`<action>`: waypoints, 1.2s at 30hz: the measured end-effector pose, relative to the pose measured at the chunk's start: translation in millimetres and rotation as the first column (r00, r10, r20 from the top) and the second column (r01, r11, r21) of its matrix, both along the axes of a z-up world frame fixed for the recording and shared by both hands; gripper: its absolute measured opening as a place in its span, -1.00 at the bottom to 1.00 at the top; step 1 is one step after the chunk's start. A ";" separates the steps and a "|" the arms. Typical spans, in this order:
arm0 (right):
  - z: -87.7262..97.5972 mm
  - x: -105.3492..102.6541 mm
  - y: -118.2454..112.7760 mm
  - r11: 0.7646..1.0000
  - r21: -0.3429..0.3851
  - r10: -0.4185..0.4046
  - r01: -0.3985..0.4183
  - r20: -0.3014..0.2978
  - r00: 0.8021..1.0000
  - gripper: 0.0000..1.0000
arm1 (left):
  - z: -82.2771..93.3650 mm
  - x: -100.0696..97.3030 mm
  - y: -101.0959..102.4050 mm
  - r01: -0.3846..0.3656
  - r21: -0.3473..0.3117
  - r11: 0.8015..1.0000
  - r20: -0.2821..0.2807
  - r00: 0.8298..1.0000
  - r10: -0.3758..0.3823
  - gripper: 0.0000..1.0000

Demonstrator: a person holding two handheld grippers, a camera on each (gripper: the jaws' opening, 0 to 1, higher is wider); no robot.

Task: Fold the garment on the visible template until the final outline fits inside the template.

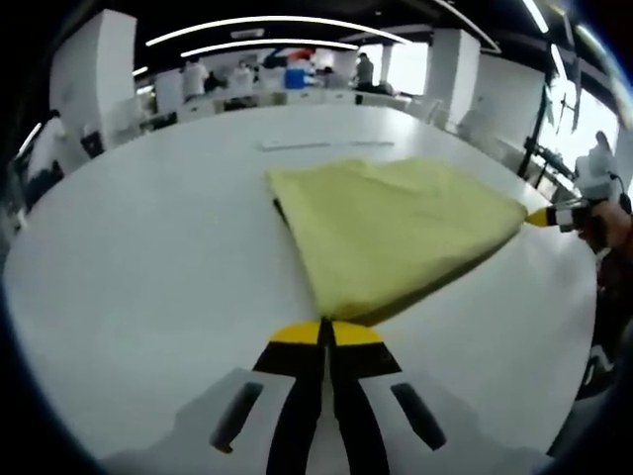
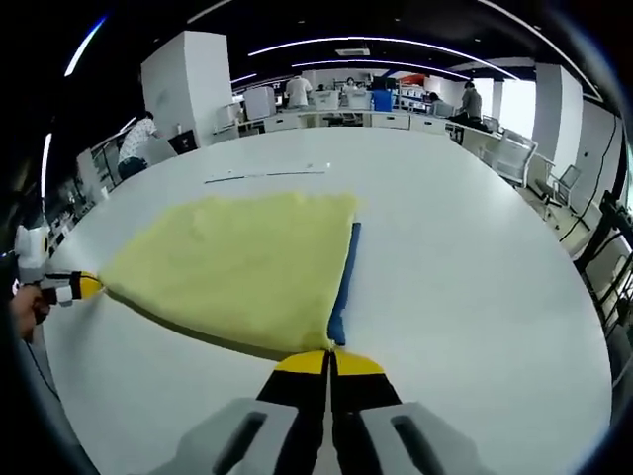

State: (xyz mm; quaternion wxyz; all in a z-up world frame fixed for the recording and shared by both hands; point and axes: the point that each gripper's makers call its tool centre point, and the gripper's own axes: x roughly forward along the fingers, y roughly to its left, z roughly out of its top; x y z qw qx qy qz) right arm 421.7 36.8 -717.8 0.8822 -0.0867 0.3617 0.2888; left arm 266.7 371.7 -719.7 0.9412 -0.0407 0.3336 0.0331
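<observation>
One yellow garment (image 1: 396,233) is spread on the white counter (image 1: 148,267), and two hand-held grippers are seen, one at each of its corners. In the left gripper view, the left hand-held gripper (image 1: 325,332) rises from the bottom centre with its jaws pressed together on the near corner of the garment, which fans out from the tips toward the upper right. At the right edge the right hand-held gripper (image 1: 542,216) is pinched on the far corner. In the right gripper view, one blue strip, seemingly the template (image 2: 343,287), is seen under the garment's right edge, just above the tips.
</observation>
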 end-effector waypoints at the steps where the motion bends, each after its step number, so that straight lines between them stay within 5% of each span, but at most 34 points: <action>1: 1.8 1.6 -1.6 1.000 0.004 -0.003 0.003 0.005 1.000 -1.00 | 0.4 -0.2 -0.2 0.003 0.004 1.000 0.000 1.000 -0.003 -1.00; 12: -2.9 -3.0 -6.9 0.992 -0.039 0.120 -0.120 0.001 0.993 -1.00 | 5.5 -0.5 2.4 0.071 0.061 0.996 0.004 0.997 -0.072 -1.00; 14: -6.7 -3.7 -17.5 0.988 -0.091 0.122 -0.122 -0.002 0.992 -1.00 | 3.6 -2.6 1.6 0.081 0.068 0.994 -0.001 0.997 -0.081 -1.00; 16: -2.7 -4.6 -15.4 0.995 -0.002 0.096 -0.096 -0.015 0.995 -1.00 | 3.5 -3.3 -0.3 0.089 0.058 0.994 0.007 0.996 -0.089 -1.00; 19: -3.4 -4.6 -20.8 0.993 -0.044 0.110 -0.111 -0.012 0.994 -1.00 | 1.9 -3.5 -2.0 0.113 0.076 0.991 0.000 0.994 -0.113 -1.00; 28: -2.7 -12.6 -5.7 0.991 0.023 0.135 -0.134 -0.044 0.990 -1.00 | 0.0 -2.1 -0.7 0.105 0.062 0.993 -0.006 0.994 -0.105 -1.00; 36: -0.5 -6.8 3.7 0.986 0.011 0.168 -0.168 -0.001 0.986 -0.92 | -0.3 -2.5 0.1 0.108 0.056 0.993 -0.008 0.994 -0.107 -1.00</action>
